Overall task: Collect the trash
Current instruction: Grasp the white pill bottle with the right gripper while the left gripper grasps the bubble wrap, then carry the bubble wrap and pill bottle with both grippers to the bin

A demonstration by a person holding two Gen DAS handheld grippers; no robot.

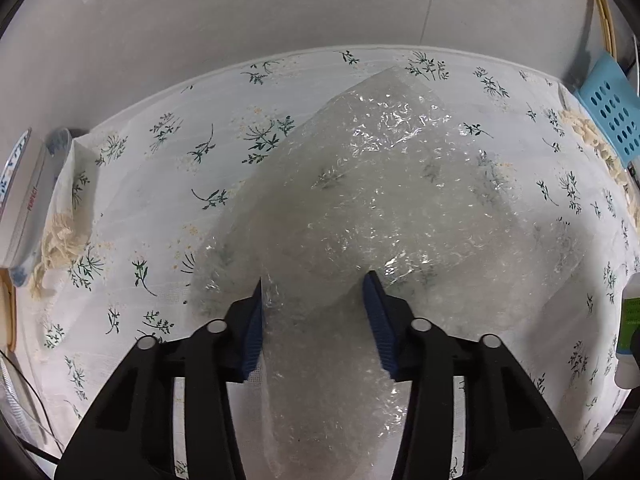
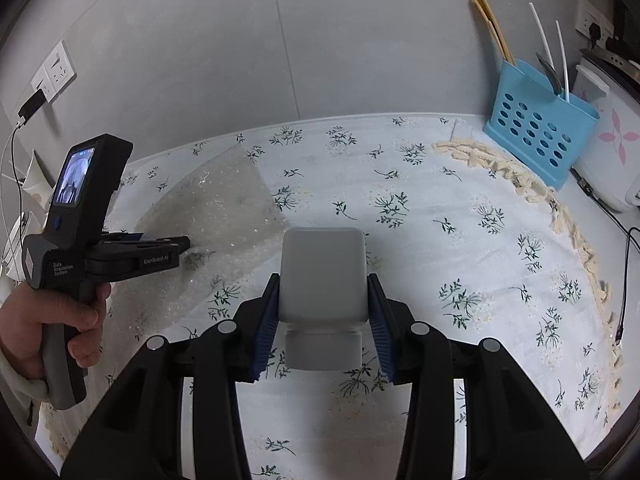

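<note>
A crumpled sheet of clear bubble wrap (image 1: 380,184) lies on the floral tablecloth (image 1: 160,208). A raised fold of it fills the gap between the blue pads of my left gripper (image 1: 314,284), which is shut on it. In the right wrist view a hand holds the left gripper (image 2: 184,246) at the left, its tips on the bubble wrap (image 2: 224,208). My right gripper (image 2: 324,280) is shut on a pale grey square bottle (image 2: 323,256), held above the cloth with its cap end toward the camera.
A blue perforated utensil holder (image 2: 540,128) with chopsticks stands at the back right, beside a white cooker (image 2: 612,148) and a black cable (image 2: 624,272). A white packet (image 1: 20,200) lies at the cloth's left end. A white, green-labelled container (image 1: 630,320) shows at the right edge.
</note>
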